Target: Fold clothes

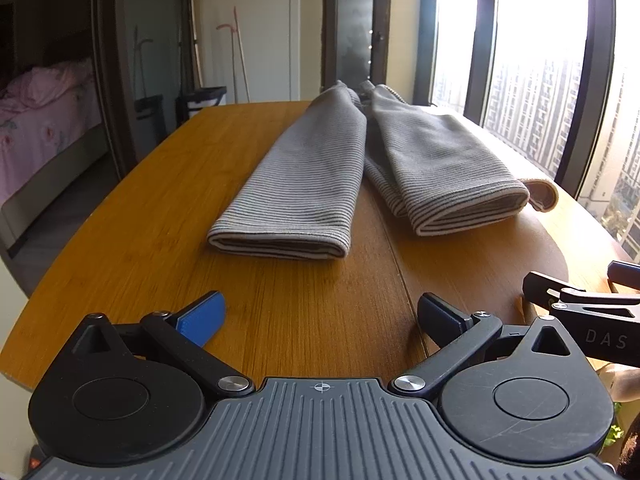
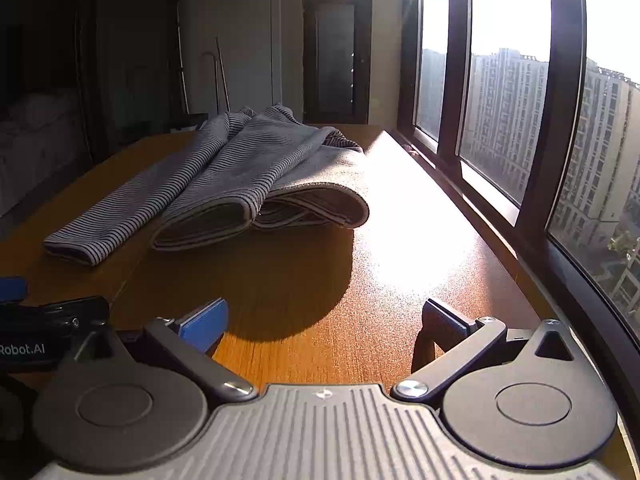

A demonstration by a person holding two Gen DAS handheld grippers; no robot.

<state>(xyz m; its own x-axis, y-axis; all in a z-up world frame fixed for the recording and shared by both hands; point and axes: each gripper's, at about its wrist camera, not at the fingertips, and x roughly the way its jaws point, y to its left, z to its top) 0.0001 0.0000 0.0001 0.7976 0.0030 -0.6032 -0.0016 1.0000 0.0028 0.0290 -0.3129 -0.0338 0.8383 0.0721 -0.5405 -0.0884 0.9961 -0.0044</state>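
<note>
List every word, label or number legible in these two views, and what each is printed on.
"DAS": on the black body of the right gripper, at the right edge of the left wrist view; cut off by the frame.
"Robot.AI": on the black body of the left gripper, at the left edge of the right wrist view; its start is cut off.
Nothing else carries readable text.

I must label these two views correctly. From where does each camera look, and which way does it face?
Left wrist: sits on the left gripper, faces the grey striped trousers on the wooden table; open jaws show.
Right wrist: sits on the right gripper, faces along the window side; open jaws show.
Shared: trousers, table, each other's gripper.
</note>
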